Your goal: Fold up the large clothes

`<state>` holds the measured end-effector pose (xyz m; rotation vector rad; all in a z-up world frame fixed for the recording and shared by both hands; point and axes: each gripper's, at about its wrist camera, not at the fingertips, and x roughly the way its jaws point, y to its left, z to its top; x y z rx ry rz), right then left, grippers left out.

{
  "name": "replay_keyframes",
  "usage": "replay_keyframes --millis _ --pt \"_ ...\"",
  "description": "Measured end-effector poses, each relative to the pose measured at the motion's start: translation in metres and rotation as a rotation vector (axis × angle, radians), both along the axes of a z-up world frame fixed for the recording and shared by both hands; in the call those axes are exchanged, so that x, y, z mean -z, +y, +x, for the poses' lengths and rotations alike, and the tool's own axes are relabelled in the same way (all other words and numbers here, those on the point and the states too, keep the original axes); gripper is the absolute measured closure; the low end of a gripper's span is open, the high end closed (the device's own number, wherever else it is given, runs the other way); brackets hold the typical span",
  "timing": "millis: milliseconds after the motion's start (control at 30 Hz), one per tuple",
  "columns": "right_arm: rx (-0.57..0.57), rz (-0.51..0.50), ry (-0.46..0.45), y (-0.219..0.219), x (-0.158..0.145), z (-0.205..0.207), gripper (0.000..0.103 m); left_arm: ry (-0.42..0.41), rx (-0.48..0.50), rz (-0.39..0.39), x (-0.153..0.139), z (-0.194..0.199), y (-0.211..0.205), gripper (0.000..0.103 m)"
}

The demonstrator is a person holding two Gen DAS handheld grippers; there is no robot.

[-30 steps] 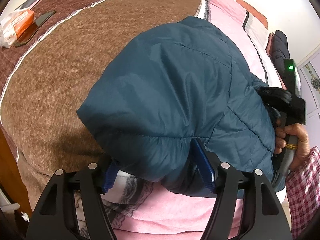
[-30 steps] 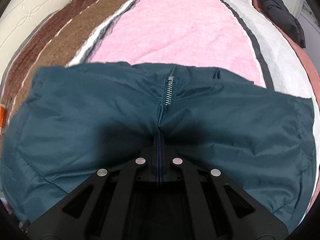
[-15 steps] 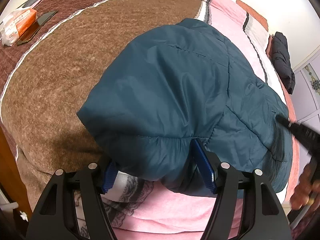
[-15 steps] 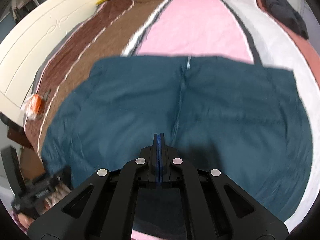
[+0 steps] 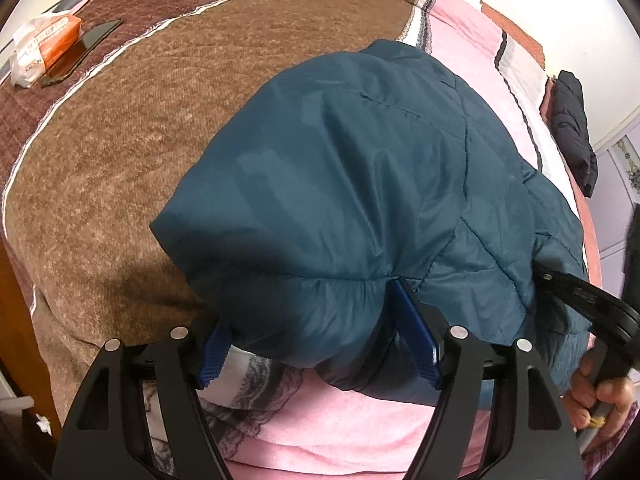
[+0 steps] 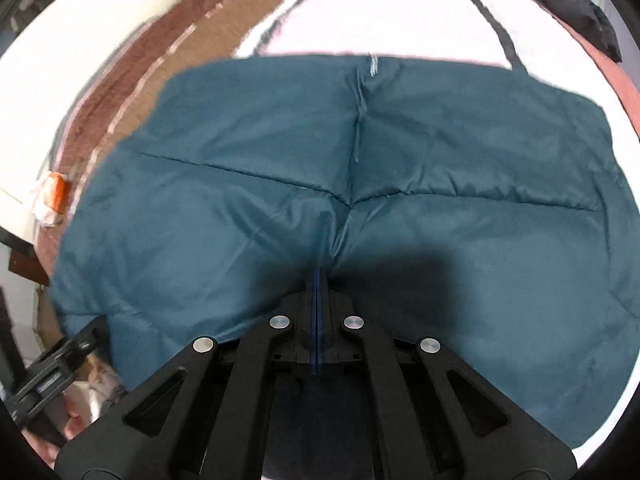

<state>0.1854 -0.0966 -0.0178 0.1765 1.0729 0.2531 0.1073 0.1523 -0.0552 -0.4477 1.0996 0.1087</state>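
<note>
Both grippers | left gripper (image 5: 316, 340) wide, straddling jacket (image 5: 360, 200) | right gripper (image 6: 317, 280) pinched, fabric hides tips

Striped brown-pink bedspread (image 5: 120, 152); white wall (image 5: 560, 8); cream headboard (image 6: 80, 40).

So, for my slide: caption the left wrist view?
Open left claw straddles a teal jacket bunched on a striped blanket.

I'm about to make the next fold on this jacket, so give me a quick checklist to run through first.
1. Right gripper shut on jacket: ok.
2. Left gripper gripping: not ok, fingers apart around a puffy edge.
3. Jacket lying flat: not ok, bunched at the left gripper.
4. Zipper closed: cannot tell.
5. Blanket beside jacket free: ok; packet and phone sit far off.
</note>
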Motion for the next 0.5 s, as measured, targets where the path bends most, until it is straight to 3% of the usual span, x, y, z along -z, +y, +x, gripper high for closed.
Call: replay_keyframes --millis 233,500 --pt "-0.084 0.069 -0.051 -0.003 -0.031 -0.067 0.103 -0.010 -0.006 0.002 -0.001 -0.002 0.000 0.031" --pt "-0.132 0.076 0.046 0.012 0.002 -0.114 0.103 -0.021 -0.008 0.012 -0.001 -0.006 -0.002 0.031"
